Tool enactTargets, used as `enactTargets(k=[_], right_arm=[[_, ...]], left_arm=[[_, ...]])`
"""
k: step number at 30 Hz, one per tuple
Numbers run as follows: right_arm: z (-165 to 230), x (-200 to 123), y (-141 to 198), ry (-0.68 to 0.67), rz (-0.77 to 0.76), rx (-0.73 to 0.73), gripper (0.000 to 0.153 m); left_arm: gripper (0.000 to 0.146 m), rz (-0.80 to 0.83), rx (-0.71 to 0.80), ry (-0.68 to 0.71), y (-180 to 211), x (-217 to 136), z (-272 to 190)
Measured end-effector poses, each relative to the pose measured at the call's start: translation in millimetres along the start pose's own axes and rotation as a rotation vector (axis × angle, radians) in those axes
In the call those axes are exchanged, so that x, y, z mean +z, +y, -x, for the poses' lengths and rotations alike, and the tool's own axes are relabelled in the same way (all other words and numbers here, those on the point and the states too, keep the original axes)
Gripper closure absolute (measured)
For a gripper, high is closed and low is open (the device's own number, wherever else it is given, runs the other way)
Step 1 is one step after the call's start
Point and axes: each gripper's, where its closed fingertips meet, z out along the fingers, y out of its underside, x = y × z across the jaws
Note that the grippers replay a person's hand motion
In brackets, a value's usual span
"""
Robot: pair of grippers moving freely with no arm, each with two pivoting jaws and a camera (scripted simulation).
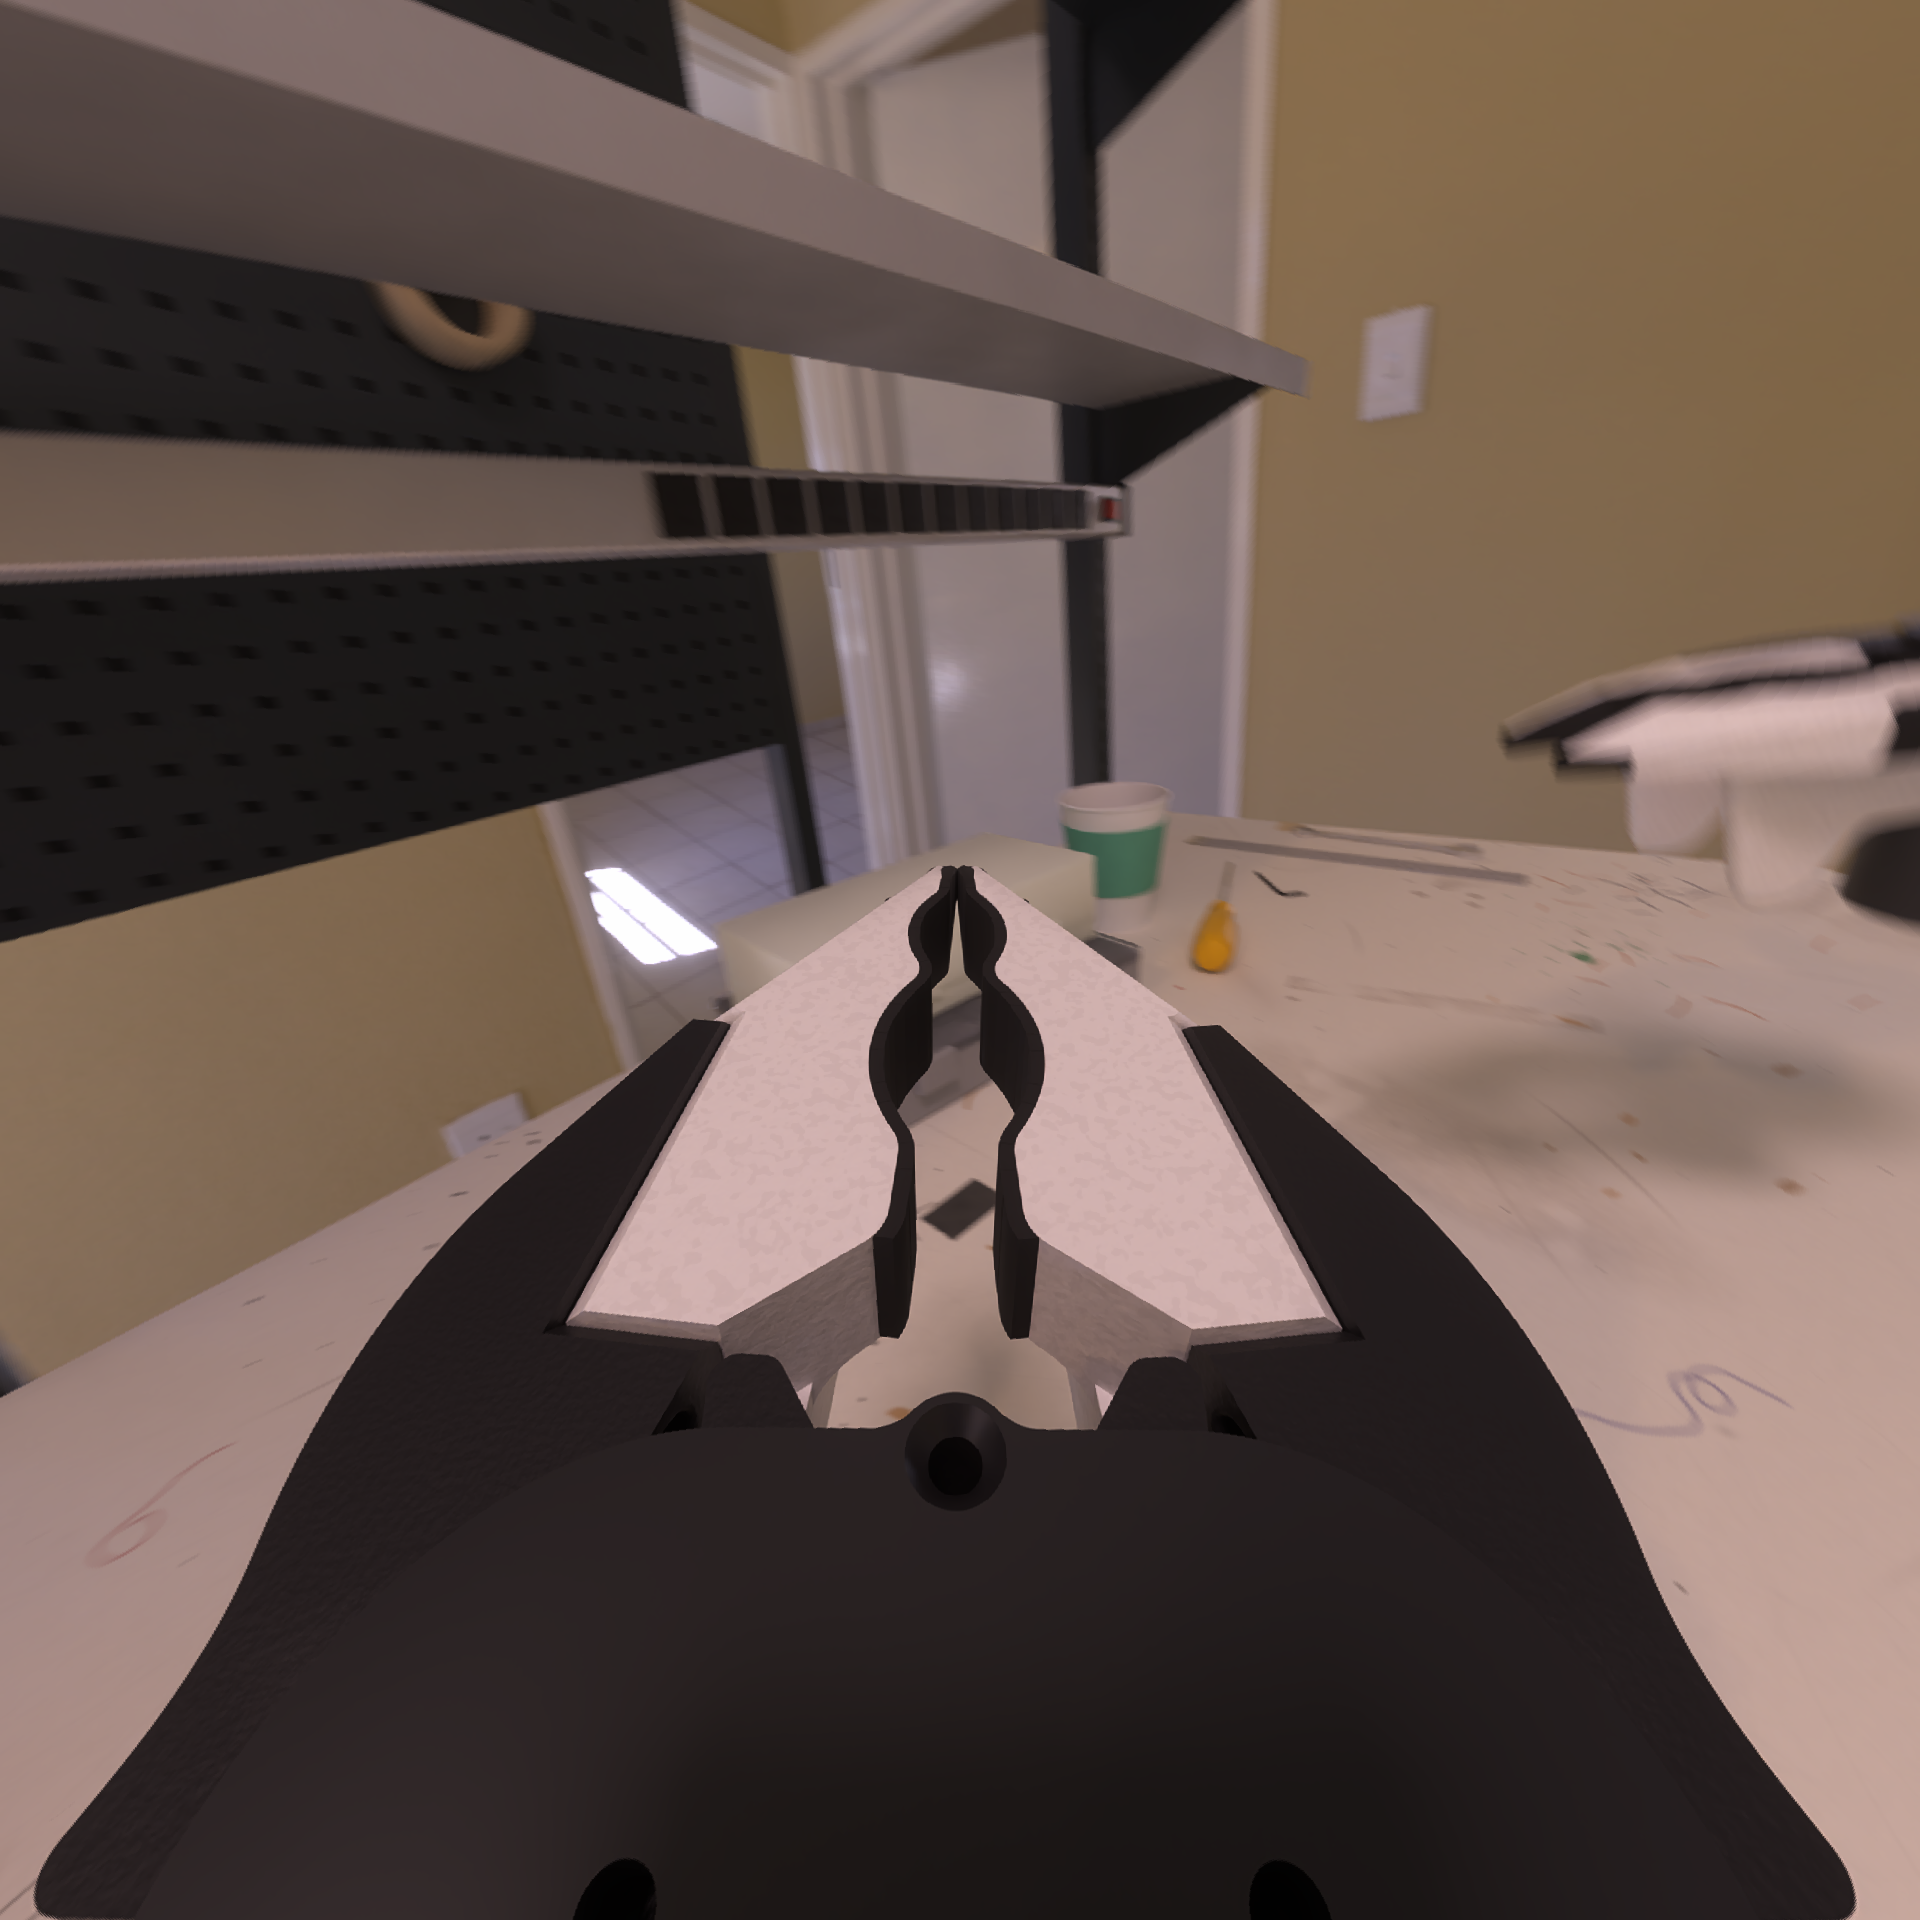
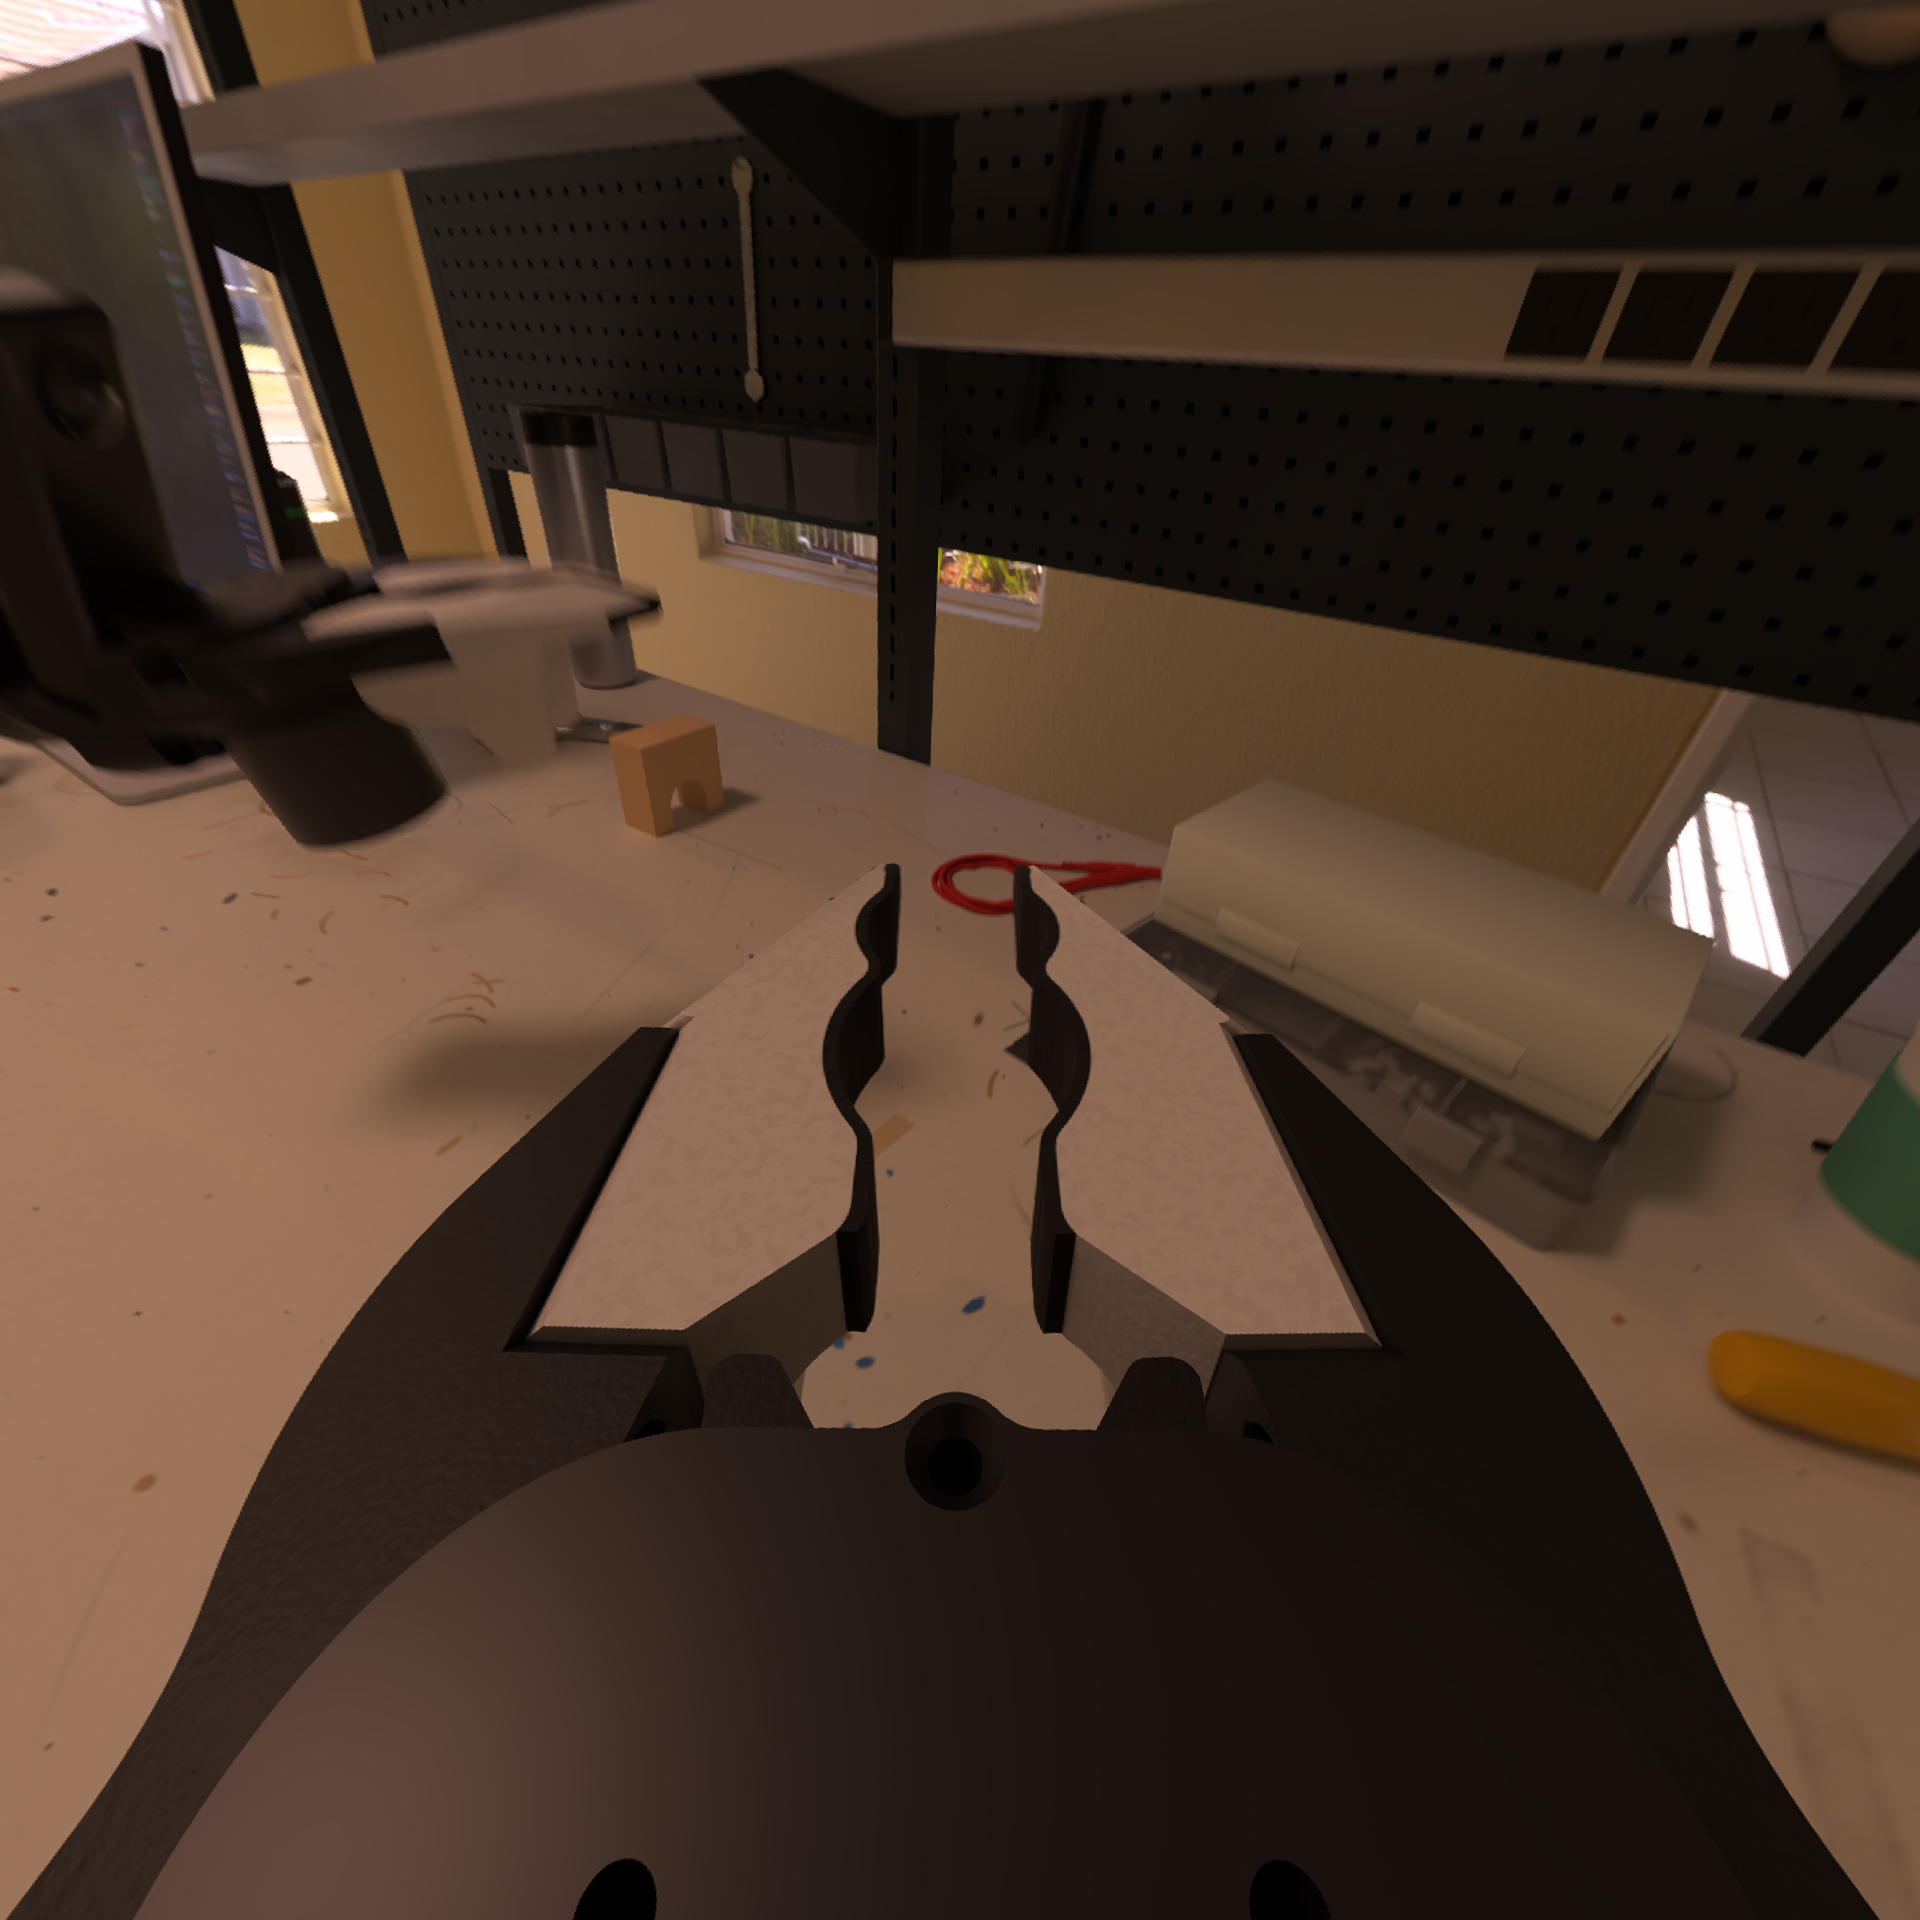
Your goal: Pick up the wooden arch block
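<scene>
- Overhead, left gripper [image 1: 957,878] hovered level above the workbench [image 1: 1558,1195], fingertips pressed together, empty.
- Right gripper [image 2: 954,883] hovered likewise, jaws spread, empty.
- Wooden arch block [image 2: 668,772] stood upright on the workbench, well beyond the right gripper, leftward.

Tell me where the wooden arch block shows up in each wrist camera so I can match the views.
Left wrist view: not in the picture.
Right wrist view: wooden arch block upper left of centre, upright on the bench, beyond the open right gripper.
Shared landmark: the cream box, plus the green-banded cup.
</scene>
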Motion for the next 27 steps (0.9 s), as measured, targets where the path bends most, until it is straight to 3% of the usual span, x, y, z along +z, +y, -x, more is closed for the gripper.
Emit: enactTargets(k=[7, 10, 14, 22, 27], right_arm=[[18, 17, 76, 0.031, 0.049, 0.036, 0.153], [21, 20, 88, 0.024, 0.058, 0.032, 0.153], [30, 22, 94, -0.007, 0.061, -0.003, 0.153], [50, 29, 104, -0.078, 0.09, -0.069, 0.153], [61, 32, 111, -0.123, 0.113, -0.103, 0.153]], left_arm=[[0.146, -0.034, -0.034, -0.359, -20, -48, 100], [0.146, 0.004, -0.037, -0.563, -6, -78, 153], [0.136, 0.096, -0.092, -0.777, 34, -115, 209], [0.101, 0.415, -0.186, -0.924, 135, -139, 258], [0.088, 0.579, -0.191, -0.883, 163, -133, 263]])
